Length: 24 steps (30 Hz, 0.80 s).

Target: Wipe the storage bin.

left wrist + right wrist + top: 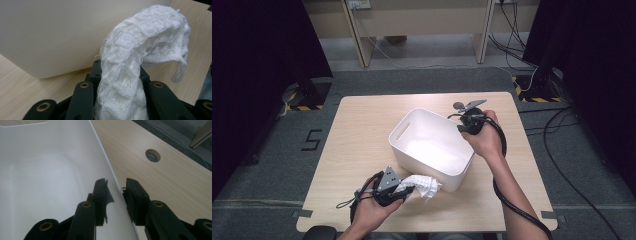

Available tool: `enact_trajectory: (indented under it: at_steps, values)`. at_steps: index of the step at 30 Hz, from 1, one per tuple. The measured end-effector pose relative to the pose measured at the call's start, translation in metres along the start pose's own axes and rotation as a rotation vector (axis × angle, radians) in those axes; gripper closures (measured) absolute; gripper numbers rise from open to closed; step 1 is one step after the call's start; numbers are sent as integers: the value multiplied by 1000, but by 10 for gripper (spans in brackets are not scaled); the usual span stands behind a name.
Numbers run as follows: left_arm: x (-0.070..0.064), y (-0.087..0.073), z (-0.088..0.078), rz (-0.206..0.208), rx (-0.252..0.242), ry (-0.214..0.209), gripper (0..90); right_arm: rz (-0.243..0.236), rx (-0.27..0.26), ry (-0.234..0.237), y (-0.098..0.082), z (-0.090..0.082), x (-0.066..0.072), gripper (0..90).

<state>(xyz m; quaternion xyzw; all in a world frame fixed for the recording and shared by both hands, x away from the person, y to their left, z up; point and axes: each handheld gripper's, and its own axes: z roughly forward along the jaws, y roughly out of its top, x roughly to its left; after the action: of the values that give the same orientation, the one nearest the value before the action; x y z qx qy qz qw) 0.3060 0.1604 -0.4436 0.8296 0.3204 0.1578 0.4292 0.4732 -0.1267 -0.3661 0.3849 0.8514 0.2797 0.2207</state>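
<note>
Beside the smooth white rectangular plastic bin (432, 147), the left gripper (404, 189) clamps a white open-knit cloth (140, 57) drooping limply; the right gripper (116, 192) straddles the bin's thin rim, jaws parted.

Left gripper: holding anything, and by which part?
The left gripper is shut on a white knitted cloth, gripped at one end; the rest droops beside the white bin.
</note>
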Motion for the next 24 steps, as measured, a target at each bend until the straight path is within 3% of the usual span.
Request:
enact_trajectory:
  at_steps: [5,8,13,16,24]
  values:
    - [1,-1,-1,-1,-3,5,687,31,-14,-5,-7,-6,-2,704]
    - [2,0,-1,-2,-4,4,687,58,-29,0,-16,-19,-5,722]
    - [1,0,1,2,-1,3,687,127,-45,5,-32,-42,-16,850]
    - [-1,1,2,4,-3,0,686,159,-18,15,-42,-51,-20,900]
    - [0,1,1,4,-3,2,686,145,71,56,-64,-52,-10,900]
